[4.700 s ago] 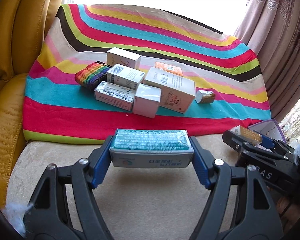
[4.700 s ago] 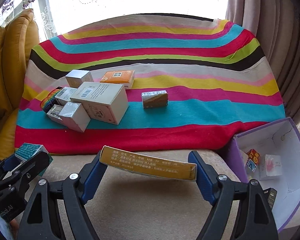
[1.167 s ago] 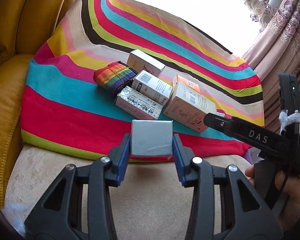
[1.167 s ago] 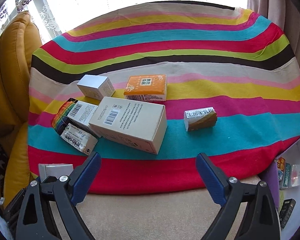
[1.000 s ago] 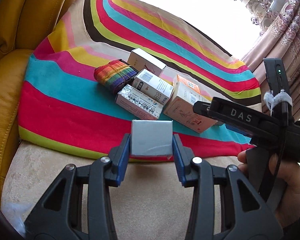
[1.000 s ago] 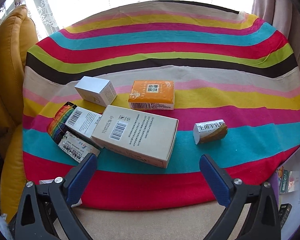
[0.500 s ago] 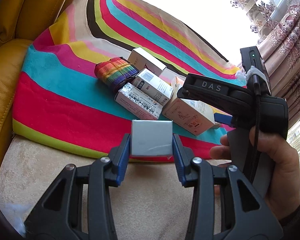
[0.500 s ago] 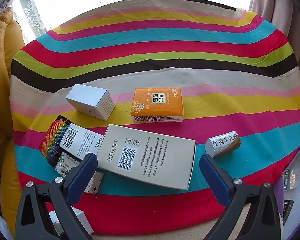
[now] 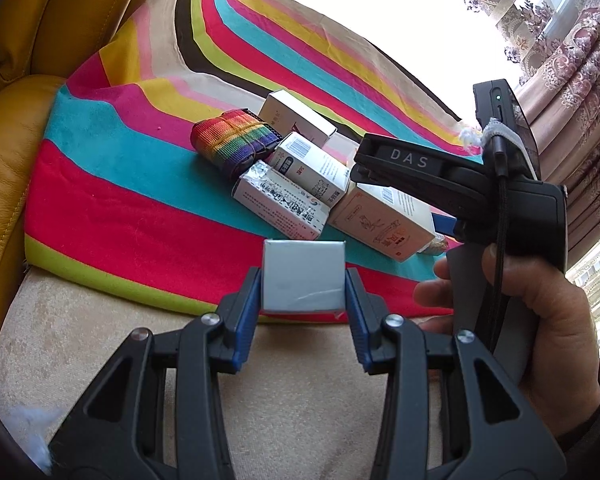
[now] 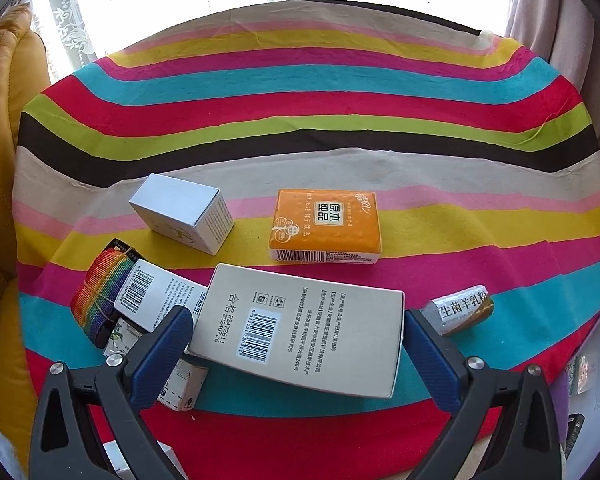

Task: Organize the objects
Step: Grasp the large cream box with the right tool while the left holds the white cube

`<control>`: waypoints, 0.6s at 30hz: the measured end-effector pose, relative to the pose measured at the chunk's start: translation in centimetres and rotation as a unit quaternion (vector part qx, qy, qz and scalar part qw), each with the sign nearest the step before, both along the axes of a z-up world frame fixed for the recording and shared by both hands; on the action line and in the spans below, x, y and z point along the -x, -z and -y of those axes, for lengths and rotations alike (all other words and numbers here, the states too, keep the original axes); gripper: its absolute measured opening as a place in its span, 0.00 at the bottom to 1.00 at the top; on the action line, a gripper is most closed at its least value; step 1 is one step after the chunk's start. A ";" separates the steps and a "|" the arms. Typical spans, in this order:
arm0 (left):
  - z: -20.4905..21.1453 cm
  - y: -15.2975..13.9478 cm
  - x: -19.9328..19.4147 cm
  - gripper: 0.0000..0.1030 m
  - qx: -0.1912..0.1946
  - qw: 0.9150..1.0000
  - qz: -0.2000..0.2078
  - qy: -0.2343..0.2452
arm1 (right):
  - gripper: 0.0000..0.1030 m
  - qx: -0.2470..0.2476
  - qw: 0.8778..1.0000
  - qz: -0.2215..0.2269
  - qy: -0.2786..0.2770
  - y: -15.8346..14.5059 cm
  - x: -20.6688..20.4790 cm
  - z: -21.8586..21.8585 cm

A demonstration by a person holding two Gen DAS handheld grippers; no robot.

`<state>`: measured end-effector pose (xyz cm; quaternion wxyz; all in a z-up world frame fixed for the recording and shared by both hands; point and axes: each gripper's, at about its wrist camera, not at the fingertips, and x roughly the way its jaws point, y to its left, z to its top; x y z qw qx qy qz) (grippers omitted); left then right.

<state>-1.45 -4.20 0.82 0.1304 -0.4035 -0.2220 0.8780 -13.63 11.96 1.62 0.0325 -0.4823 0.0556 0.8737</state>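
Striped cloth [image 10: 300,140] covers the sofa seat, boxes clustered near its front edge. Left gripper [image 9: 304,300] clamps a small grey box [image 9: 303,276]. Right gripper [image 10: 296,344] spreads wide, its fingers [image 10: 162,354] flanking the large white box [image 10: 300,332].

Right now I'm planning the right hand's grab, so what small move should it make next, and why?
Probably ease the right gripper a little further forward and down, then close. Its jaws stand open on either side of the large beige box without clearly touching it. The left gripper is shut on a small grey box, so it cannot help.
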 end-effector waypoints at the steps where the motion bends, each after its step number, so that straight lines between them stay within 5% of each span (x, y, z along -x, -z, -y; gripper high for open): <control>1: -0.1 0.0 -0.1 0.44 0.002 1.000 -0.001 0.000 | 1.00 -0.002 1.000 0.000 0.000 0.0 0.0 0.1; 14: -0.7 0.0 -0.6 0.44 0.012 1.000 -0.003 -0.004 | 1.00 0.026 0.998 0.009 -0.048 0.3 -2.3 -0.2; 18: -0.7 -0.1 -0.6 0.44 0.015 1.000 -0.004 -0.004 | 1.00 -0.005 0.997 0.025 -0.079 0.9 -4.3 0.3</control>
